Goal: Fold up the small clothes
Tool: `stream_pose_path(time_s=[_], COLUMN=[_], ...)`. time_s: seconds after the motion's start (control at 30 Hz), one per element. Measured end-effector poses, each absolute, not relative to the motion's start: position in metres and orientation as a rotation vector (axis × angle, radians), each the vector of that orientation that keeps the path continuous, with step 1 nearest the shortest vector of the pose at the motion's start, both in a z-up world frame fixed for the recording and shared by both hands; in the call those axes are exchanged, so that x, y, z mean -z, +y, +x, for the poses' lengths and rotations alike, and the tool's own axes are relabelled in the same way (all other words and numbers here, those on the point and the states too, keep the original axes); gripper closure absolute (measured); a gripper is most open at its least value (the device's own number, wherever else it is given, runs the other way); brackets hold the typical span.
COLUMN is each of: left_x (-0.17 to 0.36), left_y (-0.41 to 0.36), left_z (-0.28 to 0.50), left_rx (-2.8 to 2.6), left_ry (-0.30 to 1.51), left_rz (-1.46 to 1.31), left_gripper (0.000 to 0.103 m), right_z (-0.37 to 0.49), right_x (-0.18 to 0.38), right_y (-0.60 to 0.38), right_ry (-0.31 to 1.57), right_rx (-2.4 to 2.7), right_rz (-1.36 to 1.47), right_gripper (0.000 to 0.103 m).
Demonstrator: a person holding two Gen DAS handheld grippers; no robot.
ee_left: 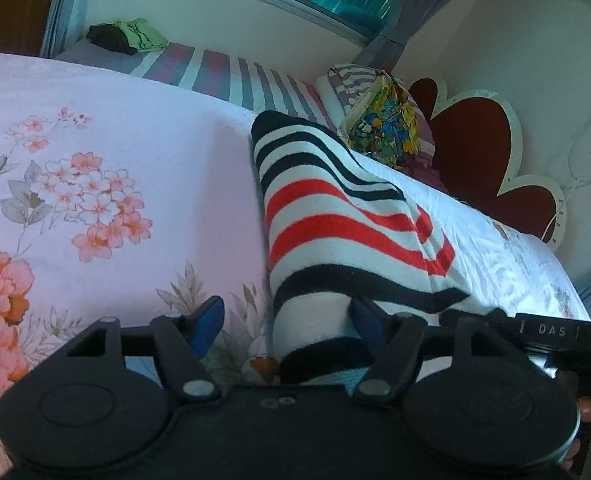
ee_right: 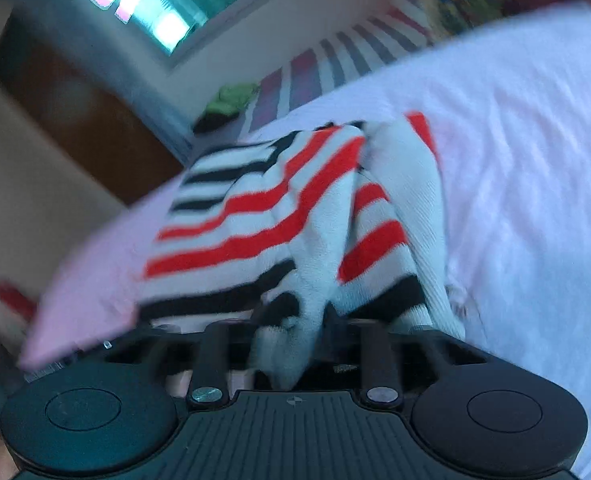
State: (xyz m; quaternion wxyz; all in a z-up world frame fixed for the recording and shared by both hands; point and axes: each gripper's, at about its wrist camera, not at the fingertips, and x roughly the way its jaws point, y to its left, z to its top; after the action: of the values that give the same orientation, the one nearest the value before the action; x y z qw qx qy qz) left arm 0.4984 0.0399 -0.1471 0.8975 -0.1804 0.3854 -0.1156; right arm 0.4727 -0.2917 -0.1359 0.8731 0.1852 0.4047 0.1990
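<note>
A small knit garment with red, black and white stripes (ee_left: pixel 335 220) lies partly folded on the floral bedsheet (ee_left: pixel 95 140). My left gripper (ee_left: pixel 287 320) is open, its blue fingers (ee_left: pixel 207 316) spread wide; the garment's near end lies between them, against the right finger. In the blurred right wrist view the same striped garment (ee_right: pixel 275 216) is bunched up and runs into my right gripper (ee_right: pixel 295 332), which is shut on its fabric. The right gripper's body also shows at the right edge of the left wrist view (ee_left: pixel 551 330).
A colourful patterned bundle (ee_left: pixel 383 120) sits on a striped pillow at the bed's head, by a red and white headboard (ee_left: pixel 479 148). Green and dark clothes (ee_left: pixel 127 36) lie on a far striped mattress under the window. A wooden door (ee_right: pixel 75 120) stands left.
</note>
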Motion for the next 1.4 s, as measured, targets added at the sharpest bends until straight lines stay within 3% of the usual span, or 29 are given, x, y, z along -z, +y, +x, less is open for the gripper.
stream_pose_path(time_s=[0.2, 0.4, 0.6, 0.73, 1.07, 1.27, 1.4], left_x=[0.137, 0.134, 0.140, 0.120, 0.130, 0.149, 0.150], left_y=[0.024, -0.009, -0.020, 0.002, 0.027, 0.030, 0.025], left_z=[0.499, 0.504, 0.511, 0.510, 0.575, 0.584, 0.585], left_rx=[0.247, 0.287, 0.286, 0.315, 0.331, 0.335, 0.332], left_ry=[0.792, 0.806, 0.845, 0.796, 0.836, 0.853, 0.846], left_rz=[-0.309, -0.263, -0.224, -0.247, -0.339, -0.412, -0.391], left_gripper=[0.034, 0.039, 0.036, 0.042, 0.043, 0.040, 0.040], right_z=[0.448, 0.439, 0.456, 0.450, 0.543, 0.555, 0.548], right_x=[0.110, 0.112, 0.157, 0.140, 0.166, 0.174, 0.162], right_y=[-0.270, -0.289, -0.312, -0.342, -0.395, -0.394, -0.373], right_ry=[0.693, 0.646, 0.752, 0.688, 0.744, 0.672, 0.619], right_rx=[-0.382, -0.333, -0.302, -0.336, -0.387, -0.372, -0.329], right_rz=[0.083, 0.072, 0.249, 0.416, 0.753, 0.706, 0.517], right_gripper=[0.081, 0.081, 0.081, 0.049, 0.050, 0.063, 0.093])
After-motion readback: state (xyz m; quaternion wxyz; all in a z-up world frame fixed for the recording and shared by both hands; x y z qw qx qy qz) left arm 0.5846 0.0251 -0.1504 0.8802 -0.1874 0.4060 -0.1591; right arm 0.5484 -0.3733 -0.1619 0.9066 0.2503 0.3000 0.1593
